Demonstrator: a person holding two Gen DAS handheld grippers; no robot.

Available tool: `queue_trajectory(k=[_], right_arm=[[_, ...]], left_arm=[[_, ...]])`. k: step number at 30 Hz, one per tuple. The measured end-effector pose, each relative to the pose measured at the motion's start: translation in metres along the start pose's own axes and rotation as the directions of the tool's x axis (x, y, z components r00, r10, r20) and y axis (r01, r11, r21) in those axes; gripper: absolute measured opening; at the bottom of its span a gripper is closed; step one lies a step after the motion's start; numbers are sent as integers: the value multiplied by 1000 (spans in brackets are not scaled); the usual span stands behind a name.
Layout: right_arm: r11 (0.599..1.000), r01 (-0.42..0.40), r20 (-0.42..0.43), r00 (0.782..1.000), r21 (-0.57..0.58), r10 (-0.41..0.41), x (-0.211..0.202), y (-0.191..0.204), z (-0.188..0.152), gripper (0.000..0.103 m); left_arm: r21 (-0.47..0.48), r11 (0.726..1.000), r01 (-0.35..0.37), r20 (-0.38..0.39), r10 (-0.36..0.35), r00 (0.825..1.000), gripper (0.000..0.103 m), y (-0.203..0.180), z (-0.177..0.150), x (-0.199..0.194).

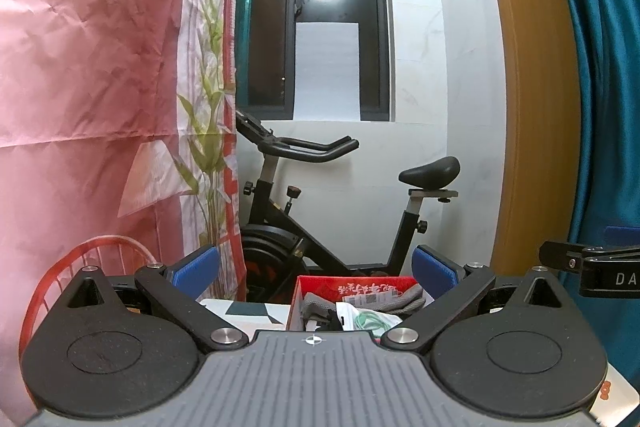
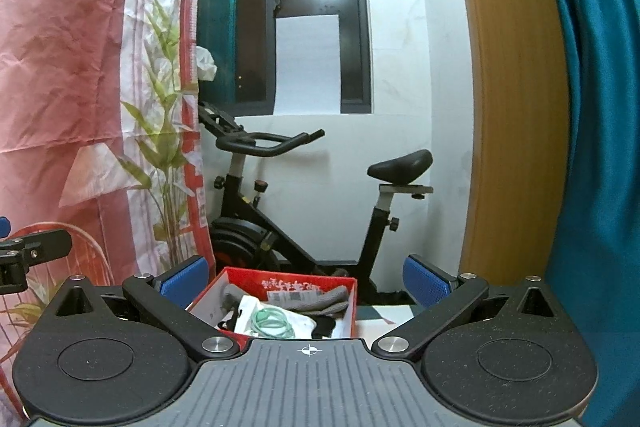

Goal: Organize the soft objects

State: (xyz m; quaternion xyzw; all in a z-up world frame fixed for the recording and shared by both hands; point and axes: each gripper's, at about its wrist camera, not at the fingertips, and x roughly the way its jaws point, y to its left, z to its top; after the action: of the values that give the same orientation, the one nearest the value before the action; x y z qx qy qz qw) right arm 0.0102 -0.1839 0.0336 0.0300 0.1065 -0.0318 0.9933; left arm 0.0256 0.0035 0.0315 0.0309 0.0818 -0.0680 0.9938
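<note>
Reaching comes first: both the left gripper [image 1: 315, 269] and right gripper [image 2: 305, 277] are spread wide and empty, with the red box [image 2: 308, 277] of soft stuff sitting bottom-center of frame, so I'd lower slowly toward the gray cloth [image 2: 320, 301].

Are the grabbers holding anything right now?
No. The left hand-held gripper and the right hand-held gripper are both open and empty. The red box of soft things sits ahead of them, untouched.

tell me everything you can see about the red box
The red box is an open-topped carton, apparently cardboard, with pale inner walls and white printed characters inside its far wall. It sits upright on a pale surface before the exercise bike. Inside lie grey fabric, a white packet with green rings, and something black.
</note>
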Motion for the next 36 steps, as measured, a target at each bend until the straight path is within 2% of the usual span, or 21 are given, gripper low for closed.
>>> queue_trajectory(k=[36], right_arm=[[1000,23,-59,998,20,-22,18,-2,-6,103]], left_arm=[[-21,1000,2,-26,-3,1000,103,4,-2,5]])
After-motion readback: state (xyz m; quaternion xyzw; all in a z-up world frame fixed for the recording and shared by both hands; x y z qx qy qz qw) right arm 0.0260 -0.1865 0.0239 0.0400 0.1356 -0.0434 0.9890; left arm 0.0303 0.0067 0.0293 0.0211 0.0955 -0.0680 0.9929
